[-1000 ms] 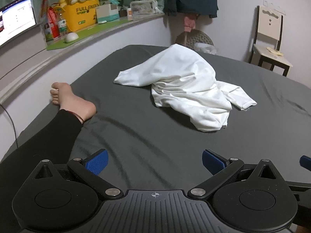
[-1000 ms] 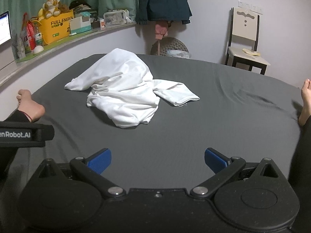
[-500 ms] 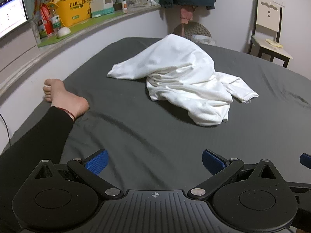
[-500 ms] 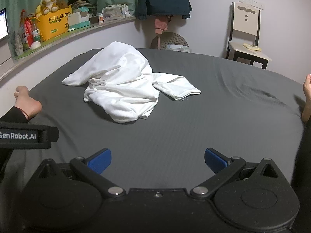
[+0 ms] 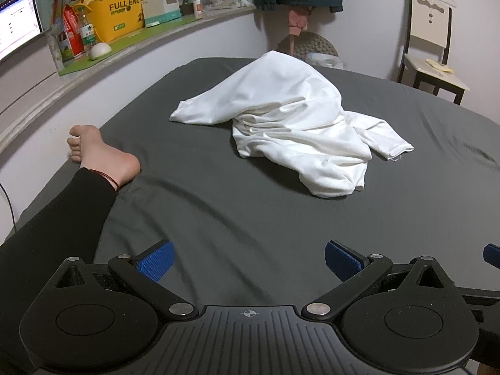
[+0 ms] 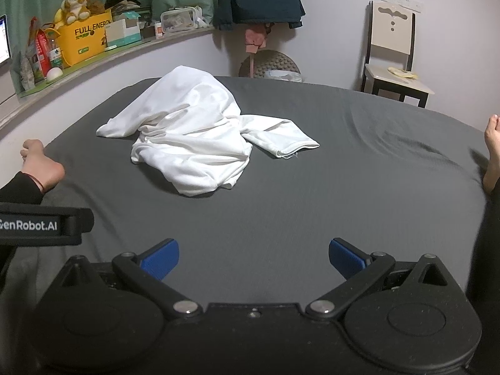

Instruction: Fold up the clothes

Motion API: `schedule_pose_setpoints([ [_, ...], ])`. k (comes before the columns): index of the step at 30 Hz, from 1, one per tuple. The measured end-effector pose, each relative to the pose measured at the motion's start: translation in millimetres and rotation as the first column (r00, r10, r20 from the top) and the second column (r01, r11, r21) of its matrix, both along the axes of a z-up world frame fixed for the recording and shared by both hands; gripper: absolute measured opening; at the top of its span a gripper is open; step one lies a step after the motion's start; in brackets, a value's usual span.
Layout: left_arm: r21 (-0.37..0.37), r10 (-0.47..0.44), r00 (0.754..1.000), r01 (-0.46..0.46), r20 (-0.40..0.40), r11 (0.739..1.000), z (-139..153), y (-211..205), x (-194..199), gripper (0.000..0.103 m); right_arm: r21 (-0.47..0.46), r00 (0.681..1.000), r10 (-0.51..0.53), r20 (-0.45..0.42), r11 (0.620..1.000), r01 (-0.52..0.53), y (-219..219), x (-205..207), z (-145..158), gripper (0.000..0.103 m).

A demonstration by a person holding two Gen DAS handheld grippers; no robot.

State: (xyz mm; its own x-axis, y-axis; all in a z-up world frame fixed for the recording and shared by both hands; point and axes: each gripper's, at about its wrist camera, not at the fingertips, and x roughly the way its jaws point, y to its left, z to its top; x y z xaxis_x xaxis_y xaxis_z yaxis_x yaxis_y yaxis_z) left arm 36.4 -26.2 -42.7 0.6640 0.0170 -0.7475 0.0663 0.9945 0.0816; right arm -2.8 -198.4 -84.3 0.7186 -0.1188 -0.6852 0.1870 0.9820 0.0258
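Risk, left to right. My bare left foot (image 5: pixel 100 151) and black-trousered leg (image 5: pixel 59 218) lie on the dark grey bed sheet (image 5: pixel 250 206) just left of the work area; a careless sweep of my left gripper (image 5: pixel 248 257) could snag there or drag the sheet into ridges. The crumpled white fabric garment (image 5: pixel 290 118) lies heaped mid-bed, well ahead of both grippers, one sleeve (image 6: pixel 281 139) splayed to the right. If I pinch the heap blindly I judge I will take several layers at once and lift a tangle rather than an edge. My right foot (image 6: pixel 493 153) bounds the far right.

Pose: left gripper held low over the sheet, jaws wide, holding nothing. My right gripper (image 6: pixel 253 257) sits alongside, level, pointed at the garment, likewise spread wide and empty.
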Motion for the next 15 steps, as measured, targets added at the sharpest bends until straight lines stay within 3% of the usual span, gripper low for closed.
schedule_pose_setpoints([
  [15,-0.007,-0.006,1.0,0.006,-0.023,1.0,-10.5,-2.4,9.1,0.103,-0.011,1.0,-0.021,-0.016,1.0,0.021,-5.5,11.3,-11.4,0.103],
])
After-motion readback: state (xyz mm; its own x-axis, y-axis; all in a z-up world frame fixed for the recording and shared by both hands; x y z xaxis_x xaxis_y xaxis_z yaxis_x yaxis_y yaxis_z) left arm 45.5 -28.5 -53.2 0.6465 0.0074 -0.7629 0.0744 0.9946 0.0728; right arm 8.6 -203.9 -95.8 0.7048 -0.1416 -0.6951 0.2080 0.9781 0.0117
